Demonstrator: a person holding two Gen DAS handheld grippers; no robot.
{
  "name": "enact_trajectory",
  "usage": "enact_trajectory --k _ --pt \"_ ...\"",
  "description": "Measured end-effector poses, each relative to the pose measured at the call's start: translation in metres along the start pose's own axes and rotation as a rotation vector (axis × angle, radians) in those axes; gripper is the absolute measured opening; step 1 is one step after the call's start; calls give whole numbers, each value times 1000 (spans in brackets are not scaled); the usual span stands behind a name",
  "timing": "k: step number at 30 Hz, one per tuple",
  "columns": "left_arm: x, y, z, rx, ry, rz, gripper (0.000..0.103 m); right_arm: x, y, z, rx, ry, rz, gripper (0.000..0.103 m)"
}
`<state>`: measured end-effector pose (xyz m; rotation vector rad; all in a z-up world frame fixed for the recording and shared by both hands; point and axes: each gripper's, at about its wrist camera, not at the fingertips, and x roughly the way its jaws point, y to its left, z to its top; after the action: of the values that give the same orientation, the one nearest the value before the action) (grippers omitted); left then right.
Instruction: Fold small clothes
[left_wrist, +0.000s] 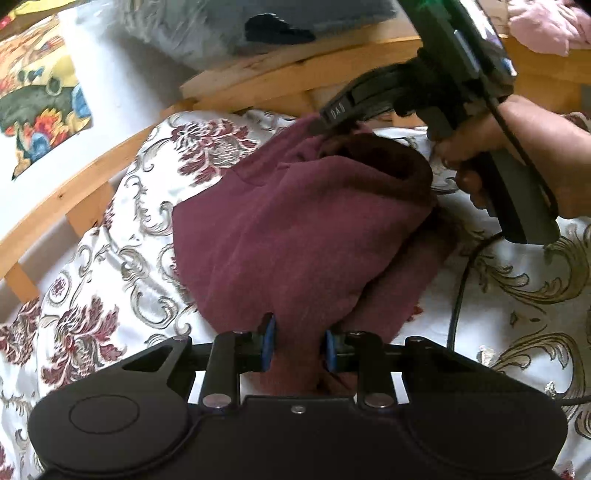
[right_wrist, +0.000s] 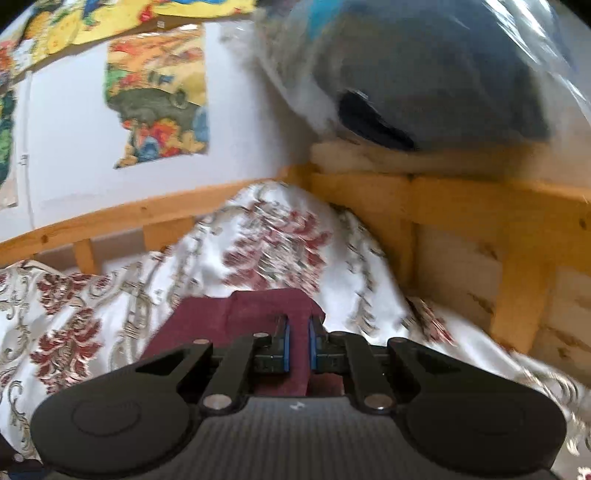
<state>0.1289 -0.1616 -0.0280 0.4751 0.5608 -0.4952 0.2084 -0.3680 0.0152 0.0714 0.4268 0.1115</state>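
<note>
1. Maroon garment (left_wrist: 295, 229) lies bunched mid-frame on the floral bedspread (left_wrist: 122, 229).
2. Left gripper (left_wrist: 300, 341) and right gripper (right_wrist: 297, 341) each pinch an edge.
3. Folding seems barely begun; the blurred view hides creases.

Left tongs (left_wrist: 300, 341) pinch near edge of maroon garment (left_wrist: 295, 229) lying on floral bedspread (left_wrist: 110, 288). Right tongs (left_wrist: 320, 129), held in a hand (left_wrist: 517, 155), grip the far edge by the dark collar (left_wrist: 402, 162). Wooden bed frame (left_wrist: 258, 74) behind.

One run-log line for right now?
left gripper: shut on maroon garment | right gripper: shut on same | floral bedspread underneath
</note>
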Motion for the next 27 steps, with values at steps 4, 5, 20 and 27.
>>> enact_trajectory --k 4,5,20,27 --pt "3 -2 -2 3 12 -13 30 5 -12 -8 42 45 -8 12" --pt "4 -2 -3 2 14 -15 30 4 -13 -9 37 51 -13 12" --pt "-11 22 -10 -160 -1 -161 71 -13 -8 -27 -41 109 -106 13" --pt "-16 60 -15 -372 -16 -160 82 -18 -12 -26 -3 104 -105 14"
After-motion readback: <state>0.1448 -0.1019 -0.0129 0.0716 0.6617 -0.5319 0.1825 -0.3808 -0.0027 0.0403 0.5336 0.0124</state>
